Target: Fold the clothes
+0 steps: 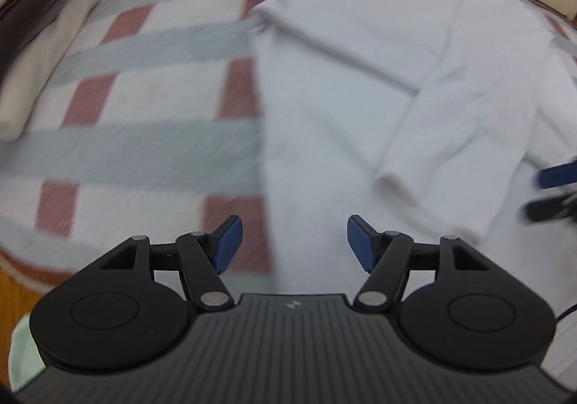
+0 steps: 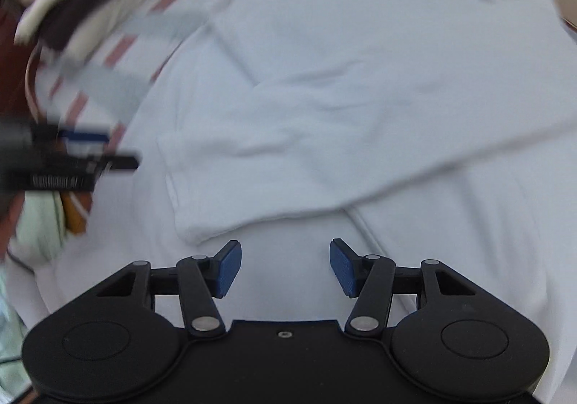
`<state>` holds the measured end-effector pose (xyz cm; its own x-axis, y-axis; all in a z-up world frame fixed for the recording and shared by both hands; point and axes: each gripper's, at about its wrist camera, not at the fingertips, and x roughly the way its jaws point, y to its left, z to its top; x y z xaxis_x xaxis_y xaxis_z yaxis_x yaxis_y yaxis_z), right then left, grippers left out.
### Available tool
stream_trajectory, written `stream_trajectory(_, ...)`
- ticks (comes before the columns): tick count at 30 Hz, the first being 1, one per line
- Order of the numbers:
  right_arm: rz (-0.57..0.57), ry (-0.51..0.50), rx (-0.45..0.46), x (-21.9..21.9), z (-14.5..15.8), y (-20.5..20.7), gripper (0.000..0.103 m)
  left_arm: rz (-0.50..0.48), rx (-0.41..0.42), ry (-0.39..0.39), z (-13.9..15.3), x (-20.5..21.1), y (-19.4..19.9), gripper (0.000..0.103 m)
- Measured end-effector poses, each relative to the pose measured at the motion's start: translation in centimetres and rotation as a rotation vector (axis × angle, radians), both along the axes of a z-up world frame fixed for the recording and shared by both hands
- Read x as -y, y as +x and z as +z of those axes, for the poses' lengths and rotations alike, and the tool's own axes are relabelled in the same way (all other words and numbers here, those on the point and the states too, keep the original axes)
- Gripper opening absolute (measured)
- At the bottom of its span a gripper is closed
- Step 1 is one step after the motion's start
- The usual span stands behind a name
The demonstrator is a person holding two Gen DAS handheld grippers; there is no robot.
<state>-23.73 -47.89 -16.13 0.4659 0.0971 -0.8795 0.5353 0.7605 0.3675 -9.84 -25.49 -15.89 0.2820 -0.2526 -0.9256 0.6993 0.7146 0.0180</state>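
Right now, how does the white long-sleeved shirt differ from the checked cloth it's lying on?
The white long-sleeved shirt is plain; the checked cloth has red squares and grey bands on white. The shirt shows creases, with its sleeves folded across its body; the cloth lies smooth and spread out. The shirt is on top; the cloth runs underneath it and reaches well past its edge. Both are soft fabric lying flat.

Bright, even light; soft shadows. Motion blur throughout, heaviest left of shirt (image 2: 324, 79). Fisheye bowing at edges.

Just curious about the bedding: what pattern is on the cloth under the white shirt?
White checked cloth with grey bands and dull red blocks, clearest in the left wrist view.
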Motion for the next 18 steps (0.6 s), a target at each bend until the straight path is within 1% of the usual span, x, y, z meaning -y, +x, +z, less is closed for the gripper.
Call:
stream_trajectory(2, -0.119, 0.107, 0.087, 1.1, 0.8, -3.7, 0.060, 0.016, -0.041, -0.006, 0.4, -1.6, 0.0, 0.064)
stream_trajectory(3, -0.174, 0.140, 0.129, 1.5, 1.3, -5.8, 0.060, 0.023, -0.069, -0.015, 0.6, -2.4, 0.0, 0.064)
stream_trajectory(4, -0.224, 0.158, 0.164, 1.8, 1.9, -8.0, 0.060, 0.032, -0.106, -0.032, 0.6, -3.2, -0.1, 0.064)
stream_trajectory(7, -0.353, 0.126, 0.202, 2.2, 3.5, -14.9, 0.060, 0.062, -0.235, -0.086, 0.6, -5.3, -0.7, 0.067)
stream_trajectory(9, -0.421, 0.080, 0.201, 1.9, 4.0, -19.3, 0.061, 0.063, -0.319, -0.113, 0.3, -6.4, -1.4, 0.068)
stream_trajectory(11, -0.492, 0.048, 0.181, 1.0, 3.9, -23.0, 0.061, 0.063, -0.377, -0.101, -0.1, -7.0, -2.1, 0.068)
stream_trajectory(14, -0.592, 0.048, 0.178, -0.5, 3.0, -27.8, 0.061, 0.032, -0.413, -0.080, 0.0, -7.4, -2.4, 0.070)
stream_trajectory(17, -0.649, 0.061, 0.175, -2.0, 2.1, -30.0, 0.062, 0.041, -0.474, -0.090, 0.0, -7.4, -2.0, 0.071)
stream_trajectory(18, -0.667, 0.056, 0.161, -2.3, 1.8, -30.4, 0.062, 0.049, -0.496, -0.094, 0.0, -7.3, -1.8, 0.071)
